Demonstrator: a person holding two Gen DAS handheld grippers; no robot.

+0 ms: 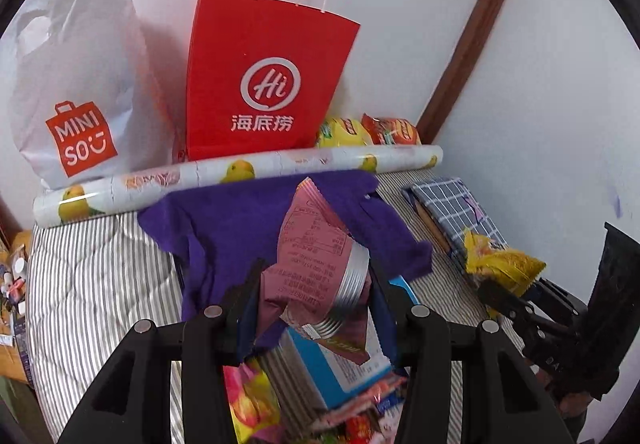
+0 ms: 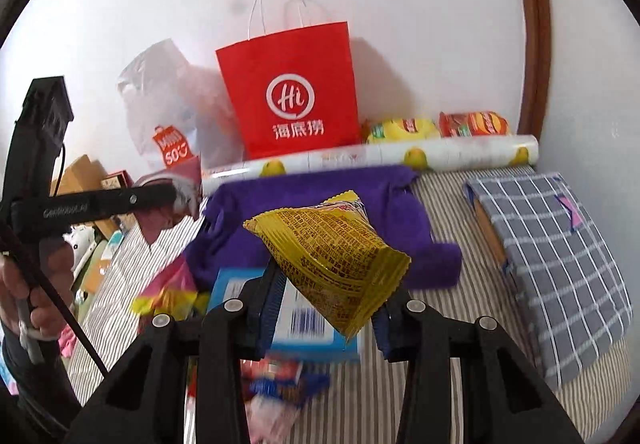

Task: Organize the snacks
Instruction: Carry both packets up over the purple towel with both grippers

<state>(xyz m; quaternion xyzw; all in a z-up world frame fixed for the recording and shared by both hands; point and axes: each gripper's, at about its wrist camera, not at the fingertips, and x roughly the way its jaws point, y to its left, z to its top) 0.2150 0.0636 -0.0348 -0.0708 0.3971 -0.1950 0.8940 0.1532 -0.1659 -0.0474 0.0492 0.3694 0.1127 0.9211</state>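
Note:
My left gripper (image 1: 316, 278) is shut on a pink snack packet (image 1: 316, 248) with a silver inner side, held up above the purple cloth (image 1: 224, 219). My right gripper (image 2: 330, 296) is shut on a yellow snack packet (image 2: 332, 256); the left wrist view shows that yellow packet (image 1: 504, 264) at the right. Under both grippers lies a heap of snacks with a blue and white box (image 2: 304, 320) and several bright packets (image 1: 252, 400). A red paper bag (image 1: 264, 83) stands upright against the wall.
A white Miniso plastic bag (image 1: 80, 83) leans left of the red bag. A lemon-print roll (image 1: 240, 173) lies across the striped bed (image 1: 100, 276). Yellow and red chip bags (image 2: 436, 127) sit behind it. A checked cloth bundle (image 2: 556, 244) lies at the right.

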